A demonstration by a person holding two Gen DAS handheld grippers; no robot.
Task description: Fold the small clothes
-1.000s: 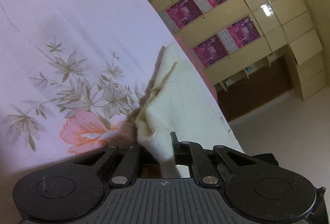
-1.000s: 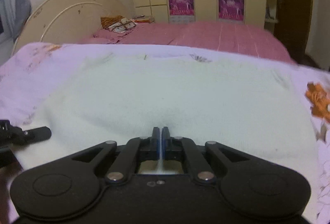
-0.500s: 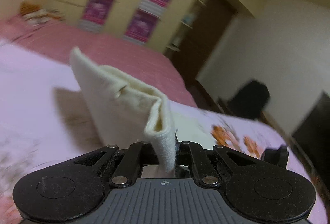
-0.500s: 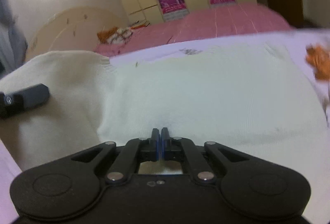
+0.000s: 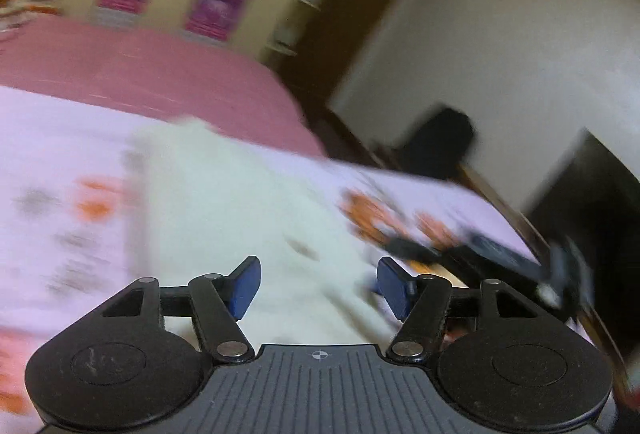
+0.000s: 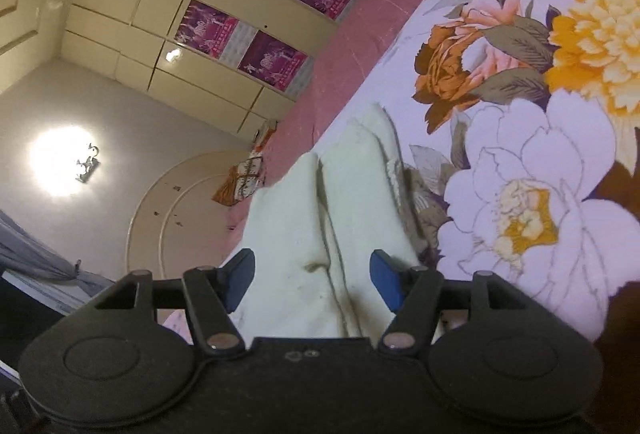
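Cloth: the cream knit garment point(image 6: 320, 234) lay on the flowered bedsheet point(image 6: 540, 194), doubled over, with layered edges showing in the right wrist view. In the left wrist view it was a pale blurry patch point(image 5: 240, 202) stretching ahead of the claw.

Left gripper point(image 5: 318, 284): jaws had just been opening and stood apart. The garment sat below and ahead of the gap, and the blue pads point(image 5: 244, 284) weren't pressing on it as far as I could tell, so it looked let go.

Right gripper point(image 6: 312, 284): same deal, jaws had just been opening. The folded edge ran right between the pads point(image 6: 384, 286), but with gaps on both sides, so no grip.

Step, my guess: the release right after laying one half over the other.

Doing it well: I'd pull both claws straight back without snagging the top layer, since the knit looked soft and likely to drag. Then check that the edges line up before the next fold.

Around: pink bedspread point(image 5: 140, 74) behind, wardrobe with purple posters point(image 6: 260, 26), and the other claw at the right edge of the left view point(image 5: 500, 266), all smeared.
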